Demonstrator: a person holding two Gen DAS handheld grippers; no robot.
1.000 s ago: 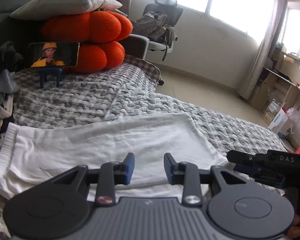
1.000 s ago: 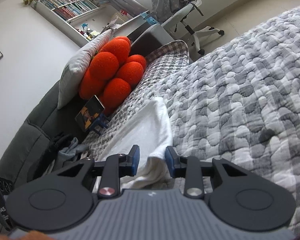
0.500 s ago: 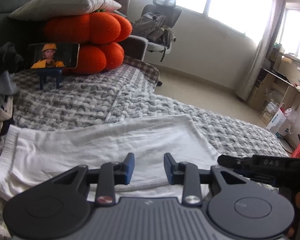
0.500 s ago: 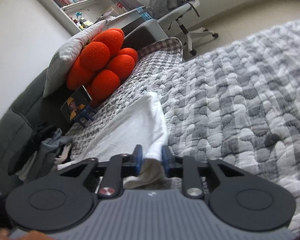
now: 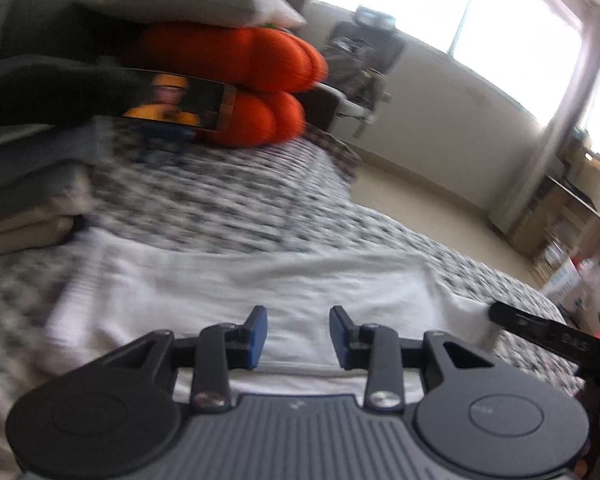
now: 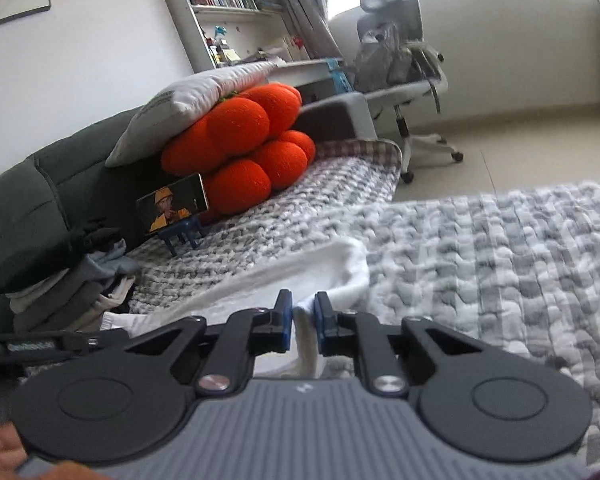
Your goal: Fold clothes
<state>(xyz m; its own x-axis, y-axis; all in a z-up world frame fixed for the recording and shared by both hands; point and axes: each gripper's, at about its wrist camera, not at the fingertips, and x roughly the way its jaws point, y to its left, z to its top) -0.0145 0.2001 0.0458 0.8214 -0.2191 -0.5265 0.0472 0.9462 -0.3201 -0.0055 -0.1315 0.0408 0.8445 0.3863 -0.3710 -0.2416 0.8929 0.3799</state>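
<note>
A white garment lies spread flat on the grey quilted bed. My left gripper hovers over the garment's near edge; its jaws are opening, and only the cloth below shows in the gap. My right gripper is closing, and its blue pads pinch an upstanding fold at the white garment's right end. In the left wrist view the right gripper reaches in at that corner. The left wrist view is motion-blurred.
A pile of folded dark and beige clothes sits at the left by the sofa. Behind it stand a phone on a blue stand, orange plush cushions under a pillow, and an office chair.
The right jaws have closed onto the garment's end fold, and that gripper has rolled nearly level. The left gripper has slid sideways toward the clothes pile, its jaws slightly wider.
</note>
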